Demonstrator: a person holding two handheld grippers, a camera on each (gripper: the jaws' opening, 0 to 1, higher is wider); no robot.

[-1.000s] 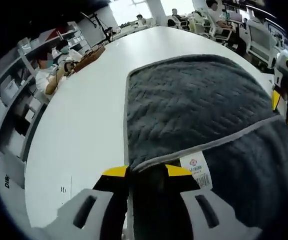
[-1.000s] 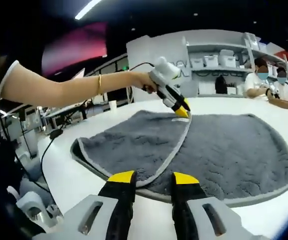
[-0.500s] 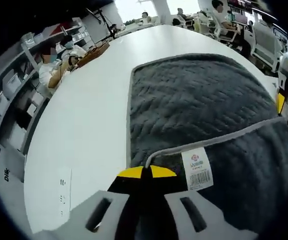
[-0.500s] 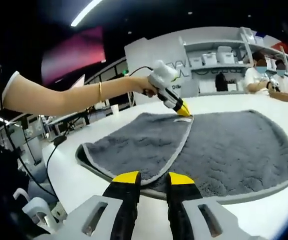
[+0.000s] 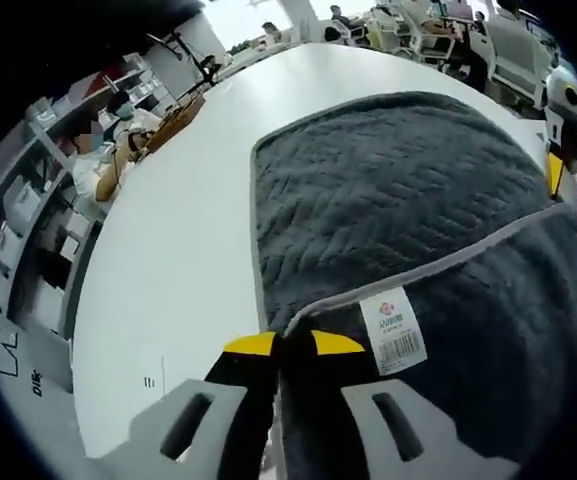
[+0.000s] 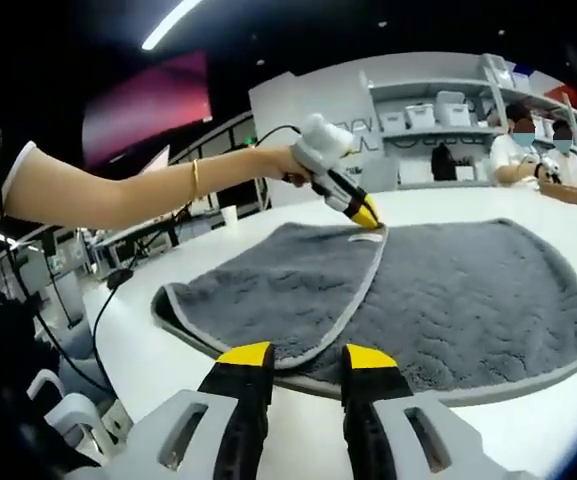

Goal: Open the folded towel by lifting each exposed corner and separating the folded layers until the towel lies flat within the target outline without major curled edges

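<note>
Towel (image 5: 398, 190): grey, spread on a white table (image 5: 178, 210), one layer folded over; its near end is cut off by the left gripper view's edge.
Tag (image 5: 393, 325): sewn at the folded corner; print unreadable.
Left gripper (image 5: 282, 344): clamped on that corner; the pinched cloth is hidden between the jaws.
Right gripper (image 6: 307, 356): jaws parted, nothing held, just short of the towel's near edge.

left gripper view: camera sits low and very near the towel (image 5: 398, 200), right over a folded corner, looking along its own jaws across the white table (image 5: 178, 240) toward far shelves and seated people. the right gripper (image 5: 568, 195) enters at that view's right edge.

right gripper view: camera near the table edge, low, just short of the towel (image 6: 448, 290), facing across it toward wall shelves. the left gripper (image 6: 366, 215) and the arm (image 6: 138, 185) holding it show at the towel's far side.

shared: towel, tabletop, shelves, each other's gripper.
</note>
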